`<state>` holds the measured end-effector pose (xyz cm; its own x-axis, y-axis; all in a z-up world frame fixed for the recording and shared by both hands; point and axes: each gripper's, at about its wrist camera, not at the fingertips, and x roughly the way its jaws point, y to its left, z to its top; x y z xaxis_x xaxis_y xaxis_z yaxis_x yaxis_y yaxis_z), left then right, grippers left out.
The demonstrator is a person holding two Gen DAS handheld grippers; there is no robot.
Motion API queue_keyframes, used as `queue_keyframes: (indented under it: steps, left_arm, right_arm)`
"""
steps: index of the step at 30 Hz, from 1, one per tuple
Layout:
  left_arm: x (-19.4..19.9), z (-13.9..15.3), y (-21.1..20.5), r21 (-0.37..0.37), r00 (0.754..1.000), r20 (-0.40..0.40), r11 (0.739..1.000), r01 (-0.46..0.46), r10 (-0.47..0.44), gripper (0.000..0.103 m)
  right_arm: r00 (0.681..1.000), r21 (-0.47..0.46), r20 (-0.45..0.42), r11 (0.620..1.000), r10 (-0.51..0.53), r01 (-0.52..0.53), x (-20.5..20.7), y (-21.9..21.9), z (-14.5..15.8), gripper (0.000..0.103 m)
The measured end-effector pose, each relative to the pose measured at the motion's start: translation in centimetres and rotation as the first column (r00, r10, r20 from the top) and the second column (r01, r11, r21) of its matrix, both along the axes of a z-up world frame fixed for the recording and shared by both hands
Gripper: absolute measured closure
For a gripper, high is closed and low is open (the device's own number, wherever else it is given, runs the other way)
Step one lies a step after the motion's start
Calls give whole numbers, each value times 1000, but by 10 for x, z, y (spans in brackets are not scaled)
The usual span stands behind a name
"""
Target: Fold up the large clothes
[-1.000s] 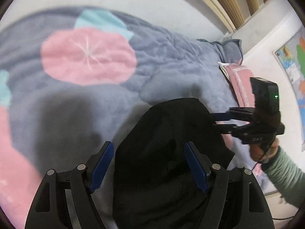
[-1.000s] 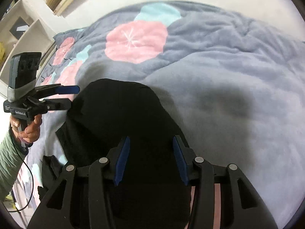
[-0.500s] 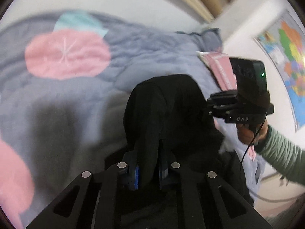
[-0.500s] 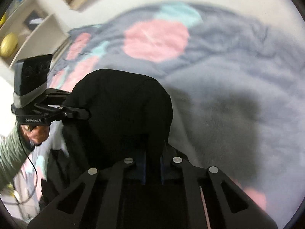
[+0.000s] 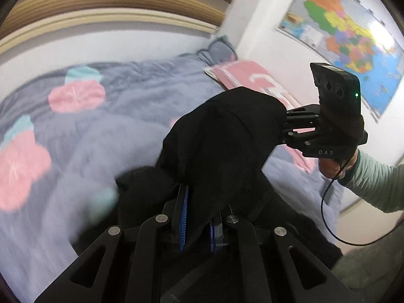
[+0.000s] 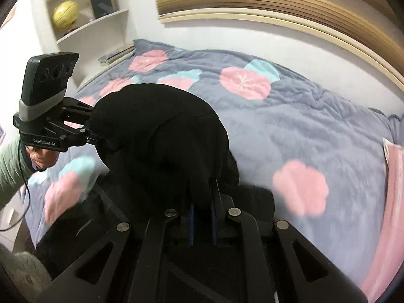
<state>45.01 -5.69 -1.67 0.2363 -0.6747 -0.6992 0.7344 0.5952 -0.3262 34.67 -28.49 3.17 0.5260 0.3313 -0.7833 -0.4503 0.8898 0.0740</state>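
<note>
A large black garment hangs between both grippers, lifted above the bed. My left gripper is shut on one edge of it, blue pads pinching the cloth. My right gripper is shut on the other edge; the garment bulges up in front of it. In the left wrist view the right gripper has its fingertips buried in the cloth. In the right wrist view the left gripper likewise disappears into the fabric. The lower part of the garment drapes down, out of sight.
A grey-blue quilt with pink and teal flowers covers the bed. A pink pillow lies at the head, near a wall map. White shelves with a yellow ball stand at the other end.
Both grippers went from open over the flat garment to shut on its edges. They have lifted it off the quilt, and both views now tilt up toward the wall.
</note>
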Motion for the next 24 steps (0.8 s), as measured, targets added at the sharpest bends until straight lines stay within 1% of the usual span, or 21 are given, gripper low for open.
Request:
queue_keyframes:
  steps: [2, 5, 7, 10, 12, 14, 15, 16, 17, 18, 19, 21, 23, 24]
  left_arm:
    - [-25, -16, 0, 23, 999, -36, 1000, -13, 14, 90]
    - [-64, -59, 2, 72, 990, -128, 996, -46, 55, 90]
    - [-79, -86, 4, 86, 980, -176, 993, -75, 89, 90]
    - [-88, -133, 10, 103, 946, -275, 983, -149, 172, 89]
    - [-93, -145, 15, 83, 925, -317, 978, -194, 210, 88]
    - [-97, -139, 22, 55, 914, -336, 974, -222, 227, 88]
    - [-101, -131, 26, 44, 917, -330, 974, -221, 223, 87]
    - [-106, -123, 30, 40, 922, -319, 975, -217, 218, 86]
    - [-111, -114, 36, 44, 928, -304, 976, -212, 215, 82]
    - [-116, -104, 44, 43, 932, -294, 977, -208, 211, 77]
    - [-118, -96, 49, 37, 935, -288, 978, -207, 209, 75]
    - [-122, -71, 60, 20, 943, -253, 975, -220, 218, 67]
    - [-117, -53, 60, 1, 951, -224, 975, -220, 215, 66]
    - [-112, -44, 54, -6, 953, -213, 975, -222, 216, 66]
  right_arm:
    - [1000, -53, -26, 999, -4, 2, -33, 14, -18, 90]
    - [996, -109, -81, 994, -31, 22, -72, 30, -55, 90]
    - [992, -129, -115, 991, -59, 44, -86, 36, -83, 90]
    - [982, -178, -165, 982, -94, 65, -95, 43, -128, 89]
    - [979, -201, -183, 978, -91, 53, -99, 45, -141, 88]
    - [977, -207, -195, 977, -86, 45, -105, 41, -135, 81]
    - [974, -201, -207, 978, -89, 46, -108, 37, -129, 78]
    - [972, -191, -215, 980, -96, 54, -113, 29, -119, 70]
    - [972, -185, -212, 981, -104, 65, -117, 22, -111, 62]
    - [972, -175, -206, 981, -115, 79, -123, 15, -100, 58]
    - [971, -158, -201, 983, -126, 95, -127, 7, -89, 57]
    - [969, -97, -190, 985, -156, 140, -126, -8, -62, 57]
    - [972, -12, -156, 984, -178, 178, -118, -16, -36, 56]
    - [973, 32, -139, 982, -182, 188, -107, -17, -25, 56]
